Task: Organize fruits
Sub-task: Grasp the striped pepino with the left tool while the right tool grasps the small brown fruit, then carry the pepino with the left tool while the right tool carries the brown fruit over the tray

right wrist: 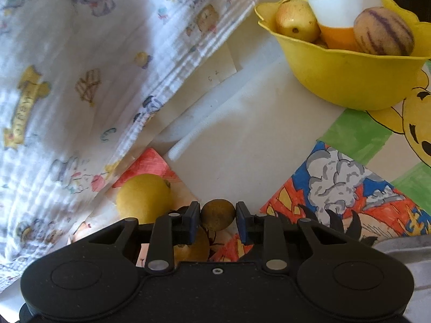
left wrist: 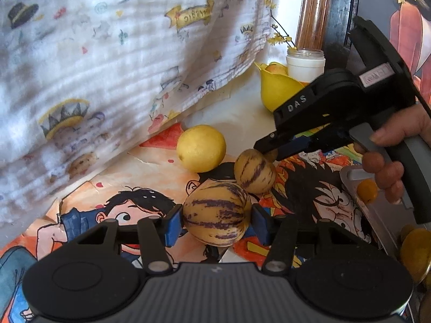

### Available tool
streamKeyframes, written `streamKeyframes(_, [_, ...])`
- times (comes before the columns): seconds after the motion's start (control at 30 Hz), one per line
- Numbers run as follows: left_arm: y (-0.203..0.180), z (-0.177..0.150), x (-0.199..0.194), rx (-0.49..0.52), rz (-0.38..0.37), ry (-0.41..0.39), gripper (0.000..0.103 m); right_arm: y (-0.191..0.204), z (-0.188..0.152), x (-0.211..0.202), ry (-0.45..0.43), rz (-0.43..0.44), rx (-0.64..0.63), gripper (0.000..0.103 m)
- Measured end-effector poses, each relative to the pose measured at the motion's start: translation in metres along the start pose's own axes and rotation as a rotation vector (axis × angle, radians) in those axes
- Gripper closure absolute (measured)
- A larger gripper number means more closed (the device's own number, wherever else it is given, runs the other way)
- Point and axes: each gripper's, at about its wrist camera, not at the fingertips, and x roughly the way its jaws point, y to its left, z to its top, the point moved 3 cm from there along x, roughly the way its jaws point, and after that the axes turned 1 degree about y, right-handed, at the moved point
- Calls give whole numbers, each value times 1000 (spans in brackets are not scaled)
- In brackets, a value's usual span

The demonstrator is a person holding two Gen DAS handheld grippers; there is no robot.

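— Left wrist view: what does it catch that the other misses?

— It shows the left claw point(left wrist: 216, 222) with its blue pads against both sides of a big striped melon point(left wrist: 216, 213), clamped on it low over the desk point(left wrist: 237, 113). A second striped melon point(left wrist: 254, 171) sits just behind, touching the first, and a lemon point(left wrist: 201, 148) lies near on the left. It also shows the right claw point(left wrist: 269, 152) from outside, tilted down, its tips at the top of the second melon, with the person's hand point(left wrist: 388, 161) wrapped round the grey handle. Small orange fruits point(left wrist: 367, 190) lie on a grey tray point(left wrist: 377, 215) at the right edge.

— And the right wrist view?

— There the right claw point(right wrist: 218, 216) is clamped on a small brown round fruit point(right wrist: 218, 214), held between its blue pads above the drawings. The lemon point(right wrist: 144, 196) lies just to its left. Further off, a yellow bowl point(right wrist: 350, 80) holds a peach-coloured fruit point(right wrist: 296, 21), a third striped melon point(right wrist: 383, 32) and a white jar point(right wrist: 336, 2) standing in the middle.

— What about the surface and room?

— The desk is white and covered in part with coloured cartoon drawings point(left wrist: 323, 188). A white cloth with printed pictures point(left wrist: 107, 67) hangs down on the left, its edge reaching the desk.
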Motion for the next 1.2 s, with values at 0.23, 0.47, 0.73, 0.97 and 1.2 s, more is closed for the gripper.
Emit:
streamKeyframes(0.23, [-15, 10, -16, 17, -2, -31, 45, 2, -7, -43, -34, 33, -16, 72])
streamKeyframes(0.47, [-46, 23, -37, 45, -22, -71, 45, -16, -23, -104, -102, 51, -17, 72])
streamKeyframes(0.73, [-97, 27, -51, 70, -92, -93, 45, -57, -64, -176, -189, 35, -41, 72])
streamKeyframes(0.97, [-137, 20, -43, 106, -164, -81, 45, -96, -103, -205, -253, 0, -69, 72])
streamKeyframes(1.2, [-167, 12, -18, 167, -223, -32, 45, -132, -134, -207, -276, -44, -94, 72])
